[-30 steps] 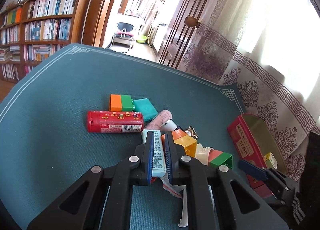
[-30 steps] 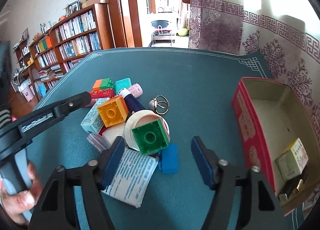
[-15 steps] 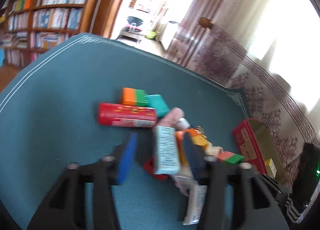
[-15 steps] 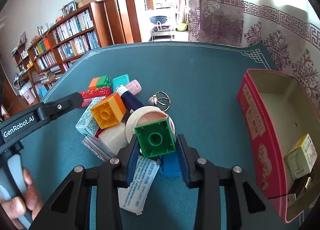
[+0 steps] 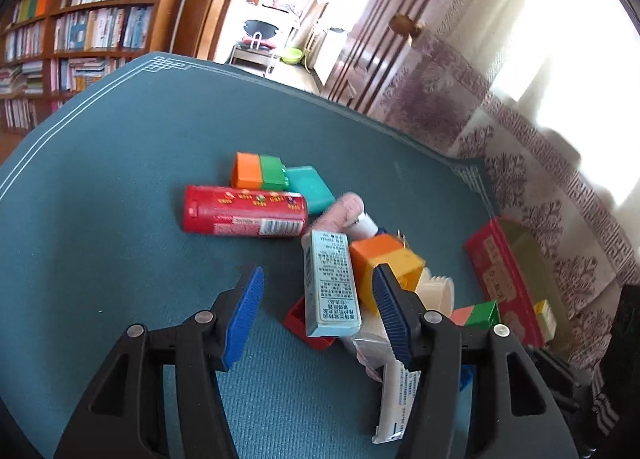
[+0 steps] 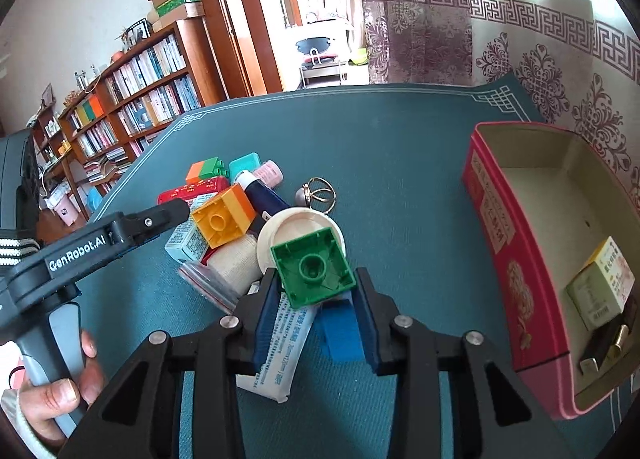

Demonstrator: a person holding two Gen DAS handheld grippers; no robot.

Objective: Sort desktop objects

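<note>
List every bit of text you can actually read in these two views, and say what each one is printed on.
"GenRobot.AI" on the arm of the left hand-held gripper.
Pale blue carton: printed block, too small to read.
Red tube: yellow characters and barcode, unreadable.
Red box: pale characters on its wall, too blurred.
Small carton inside the box: unreadable.
White sachet: blue print, illegible.

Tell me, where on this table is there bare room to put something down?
Bare mat lies between the pile and the red box, and beyond the pile toward the far edge. Around the green block it is crowded.
</note>
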